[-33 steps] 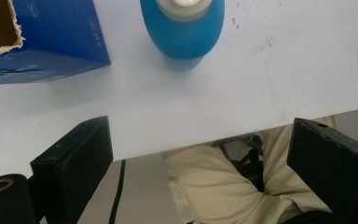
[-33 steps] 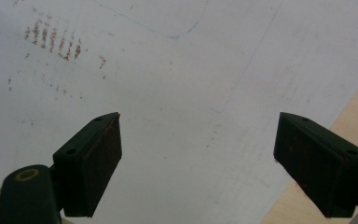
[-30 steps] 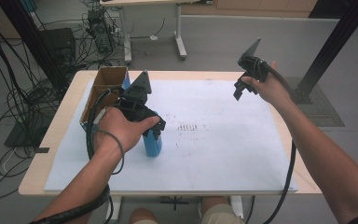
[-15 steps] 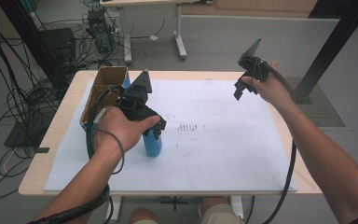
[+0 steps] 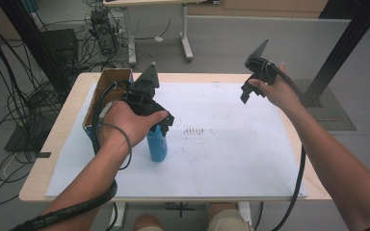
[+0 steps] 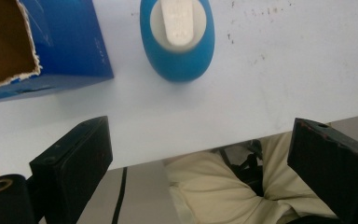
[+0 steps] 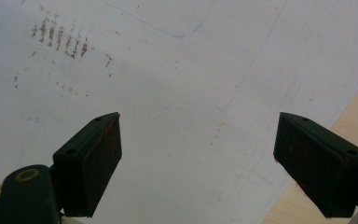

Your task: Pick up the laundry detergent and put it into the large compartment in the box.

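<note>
Left gripper view looks down between the wide-apart jaws of the left hand-held gripper (image 6: 200,172), holding nothing, above the blue bottle (image 6: 177,39) standing upright on the white surface (image 6: 270,70) just beside the blue cardboard box (image 6: 70,51). Nothing has shifted over the last second: bottle and both arms sit as before. The right hand-held gripper (image 7: 198,163) stays raised, open and empty. A grasp looks imminent, not begun.

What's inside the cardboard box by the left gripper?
The cardboard box is open; its visible brown interior looks bare. The rest lies out of frame, and the left gripper hides it from above.
</note>
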The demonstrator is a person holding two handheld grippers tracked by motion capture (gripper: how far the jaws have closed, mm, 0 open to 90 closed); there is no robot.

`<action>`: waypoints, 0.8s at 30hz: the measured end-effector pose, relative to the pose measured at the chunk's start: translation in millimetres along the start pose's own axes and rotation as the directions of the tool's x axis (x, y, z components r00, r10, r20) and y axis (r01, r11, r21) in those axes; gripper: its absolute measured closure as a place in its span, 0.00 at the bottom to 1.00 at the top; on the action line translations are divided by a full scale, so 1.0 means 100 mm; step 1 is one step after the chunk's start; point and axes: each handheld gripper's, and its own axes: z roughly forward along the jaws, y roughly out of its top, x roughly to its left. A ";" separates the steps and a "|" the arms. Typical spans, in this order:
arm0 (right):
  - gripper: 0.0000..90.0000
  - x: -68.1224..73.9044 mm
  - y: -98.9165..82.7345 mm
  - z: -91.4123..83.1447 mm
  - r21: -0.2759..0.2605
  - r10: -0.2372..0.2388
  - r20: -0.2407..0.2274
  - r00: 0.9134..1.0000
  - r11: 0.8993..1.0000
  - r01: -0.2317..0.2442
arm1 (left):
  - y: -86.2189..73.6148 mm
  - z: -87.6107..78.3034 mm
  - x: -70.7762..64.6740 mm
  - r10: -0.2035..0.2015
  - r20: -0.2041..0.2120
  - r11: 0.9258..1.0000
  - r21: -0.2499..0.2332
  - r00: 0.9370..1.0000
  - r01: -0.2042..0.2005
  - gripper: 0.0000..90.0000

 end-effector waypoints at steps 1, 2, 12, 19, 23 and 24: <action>0.17 0.00 0.00 0.00 0.000 0.000 0.000 1.000 1.000 0.000 | 0.00 0.00 0.00 0.000 0.000 1.000 0.000 1.000 0.000 0.08; 0.17 0.01 -0.01 0.00 -0.003 -0.002 0.001 1.000 1.000 0.002 | 0.01 -0.01 -0.01 0.001 0.000 1.000 -0.004 1.000 -0.001 0.08; 0.17 0.03 -0.03 -0.05 -0.010 -0.013 0.001 1.000 1.000 0.013 | 0.23 -0.04 -0.01 -0.017 -0.007 1.000 -0.011 1.000 0.017 0.08; 0.17 0.04 0.00 -0.04 -0.005 -0.021 -0.003 1.000 1.000 0.021 | 0.37 -0.05 -0.01 -0.029 -0.007 0.999 -0.017 1.000 0.029 0.07; 0.17 0.06 0.01 -0.04 -0.007 -0.025 -0.003 1.000 1.000 0.025 | 0.42 -0.04 -0.02 -0.030 -0.007 0.999 -0.016 1.000 0.030 0.07; 0.17 0.06 0.01 -0.04 -0.007 -0.025 -0.003 1.000 1.000 0.025 | 0.44 -0.03 -0.02 -0.030 -0.008 0.999 -0.014 1.000 0.029 0.07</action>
